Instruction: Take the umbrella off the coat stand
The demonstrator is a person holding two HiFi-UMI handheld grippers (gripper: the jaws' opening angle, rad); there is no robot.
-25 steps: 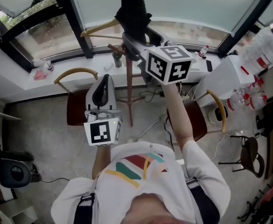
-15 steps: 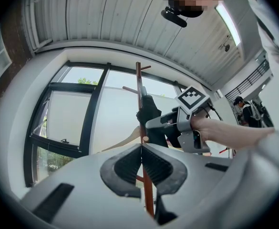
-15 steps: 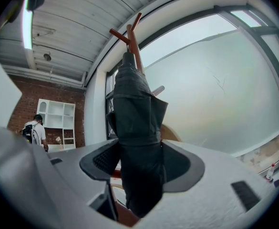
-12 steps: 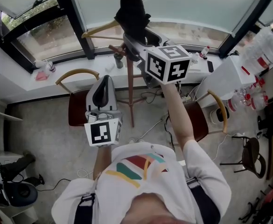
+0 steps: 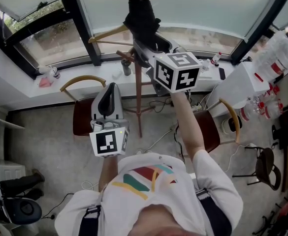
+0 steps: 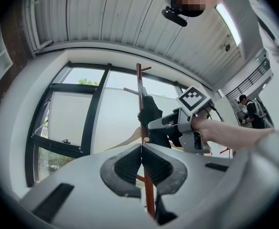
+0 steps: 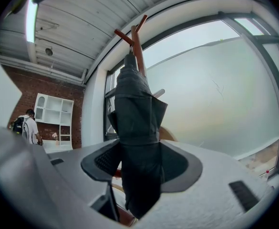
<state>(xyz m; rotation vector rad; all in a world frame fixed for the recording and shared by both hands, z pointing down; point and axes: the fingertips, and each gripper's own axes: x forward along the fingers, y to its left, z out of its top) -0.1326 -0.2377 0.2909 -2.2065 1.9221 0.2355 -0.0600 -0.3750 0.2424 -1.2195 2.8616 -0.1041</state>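
A folded black umbrella (image 5: pixel 141 18) hangs from the top pegs of a wooden coat stand (image 5: pixel 136 97) by the window. My right gripper (image 5: pixel 143 48) is raised to it. In the right gripper view the umbrella (image 7: pixel 137 123) fills the gap of the right gripper (image 7: pixel 139 161); the jaws are closing, both pads against the fabric. My left gripper (image 5: pixel 110 86) hangs lower and nearer, shut with nothing in it. Its pads meet in the left gripper view (image 6: pixel 141 149), facing the stand (image 6: pixel 140 80) and the umbrella (image 6: pixel 151 116).
A wooden hanger (image 5: pixel 107 33) hangs on the stand beside the umbrella. Two chairs flank the stand's base, one to the left (image 5: pixel 82 82) and one to the right (image 5: pixel 230 117). Small bottles stand on the windowsill (image 5: pixel 75 65). A white table (image 5: pixel 242 77) is at the right.
Both grippers stay where they were. At the lower left of the head view a dark shape near the office chair has shifted.
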